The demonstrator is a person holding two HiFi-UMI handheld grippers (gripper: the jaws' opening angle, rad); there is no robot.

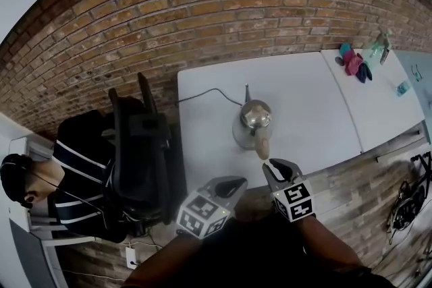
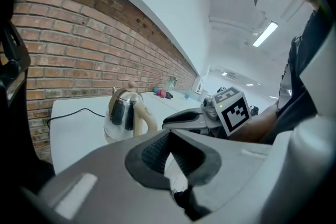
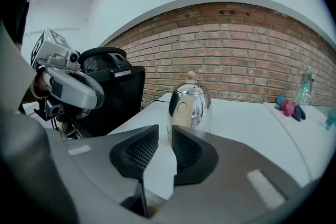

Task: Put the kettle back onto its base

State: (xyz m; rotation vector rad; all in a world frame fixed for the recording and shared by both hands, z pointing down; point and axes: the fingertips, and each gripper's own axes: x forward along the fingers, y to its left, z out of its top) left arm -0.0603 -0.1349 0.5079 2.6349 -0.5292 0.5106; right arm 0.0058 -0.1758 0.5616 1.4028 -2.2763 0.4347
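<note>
A shiny steel kettle (image 1: 253, 123) with a cream handle stands upright near the front of the white table (image 1: 310, 104). The handle faces me. A black cord (image 1: 209, 94) runs from under it to the table's left edge, and the base itself is hard to tell apart from the kettle's bottom. My left gripper (image 1: 241, 181) hangs shut and empty just off the front edge, left of the handle. My right gripper (image 1: 278, 164) is narrowly open and empty, just short of the handle. The kettle (image 3: 190, 107) shows straight ahead of the right gripper (image 3: 165, 127). It (image 2: 123, 113) appears up-left of the left gripper (image 2: 171, 131).
A person in a striped top (image 1: 74, 172) sits in a black chair (image 1: 142, 152) left of the table. A second white table (image 1: 378, 101) at the right holds pink and blue cloths (image 1: 354, 64) and a bottle (image 1: 379, 47). A brick wall (image 1: 202, 17) runs behind.
</note>
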